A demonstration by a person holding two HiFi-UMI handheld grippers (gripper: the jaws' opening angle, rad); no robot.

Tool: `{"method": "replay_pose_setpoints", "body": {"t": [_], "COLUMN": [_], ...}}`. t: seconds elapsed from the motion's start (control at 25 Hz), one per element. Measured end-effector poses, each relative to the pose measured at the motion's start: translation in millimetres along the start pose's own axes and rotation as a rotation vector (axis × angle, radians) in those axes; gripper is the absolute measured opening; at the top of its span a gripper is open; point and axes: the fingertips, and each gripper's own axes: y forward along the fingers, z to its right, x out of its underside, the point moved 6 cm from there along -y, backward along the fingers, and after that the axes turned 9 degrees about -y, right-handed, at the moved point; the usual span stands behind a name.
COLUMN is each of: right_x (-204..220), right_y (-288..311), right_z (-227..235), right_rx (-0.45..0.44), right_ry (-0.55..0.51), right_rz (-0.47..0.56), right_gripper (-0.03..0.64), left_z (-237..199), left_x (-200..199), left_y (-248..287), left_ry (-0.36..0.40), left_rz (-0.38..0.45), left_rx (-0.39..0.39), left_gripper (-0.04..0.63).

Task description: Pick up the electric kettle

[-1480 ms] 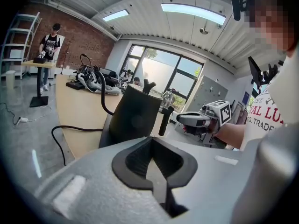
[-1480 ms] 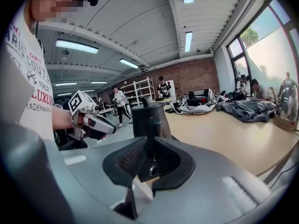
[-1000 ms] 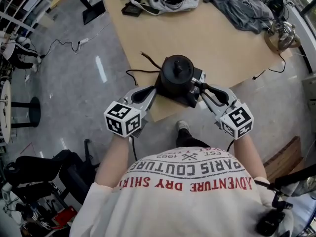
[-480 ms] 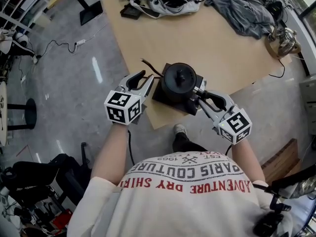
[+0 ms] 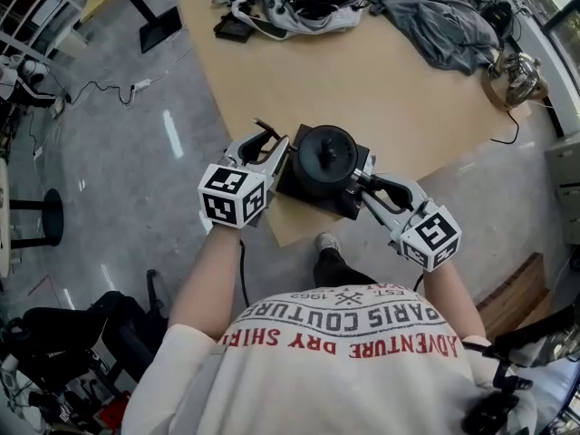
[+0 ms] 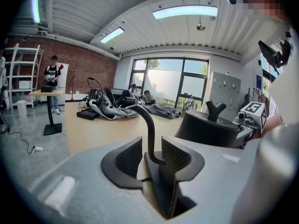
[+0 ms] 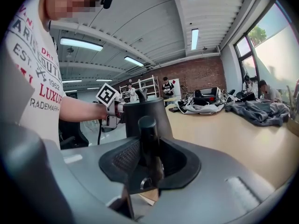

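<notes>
left gripper (image 6: 150,148): jaws wide apart, they've just been opening, pressing on nothing
between the left jaws: a black cord (image 6: 147,125) curls up through the gap, and neither pad pinches it
kettle from the left claw: the black electric kettle (image 5: 328,152) sits just off this claw's right side, close by; contact can't be made out
right gripper (image 7: 148,155): jaws spread too, and they've been opening further just now
between the right jaws: the kettle's handle (image 7: 147,134) stands upright in the gap, with the pads standing off on either side, so no grip on it
kettle from the right claw: dead ahead, its dark body rising straight behind the handle
kettle's seat: it stands upright on its dark base (image 5: 340,205), at the near corner of the wooden table (image 5: 381,71), and sits between the two claws
marker cubes: the left cube (image 5: 231,196) and the right cube (image 5: 432,236) ride behind the jaws, nearer the person
beyond both claws: a grey garment (image 5: 444,21) lies well away at the table's far side, with a heap of cables and gear beside it
</notes>
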Motion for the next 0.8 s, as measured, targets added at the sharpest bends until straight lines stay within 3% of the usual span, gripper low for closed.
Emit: {"method": "replay_pose_setpoints", "body": {"t": [0.16,0.48,0.8], "right_x": [-0.5,-0.3,-0.2], "right_y": [0.3,0.6,0.6], "right_z": [0.9,0.4,0.2], "right_rx": [-0.008,0.002,0.016], "right_ry": [0.006,0.021,0.026], "right_rz": [-0.005,0.01,0.014], "right_gripper": [0.118,0.12,0.119], "left_z": [2.3,1.3,0.8], "left_x": [-2.3,-3.7,-3.4], "left_y": [3.2,2.2,3.3], "left_ry": [0.008,0.025,0.028], "left_rz": [-0.002,0.009,0.015], "left_rx": [0.004,-0.034,-0.04], "left_gripper": [0.13,0.052,0.044]}}
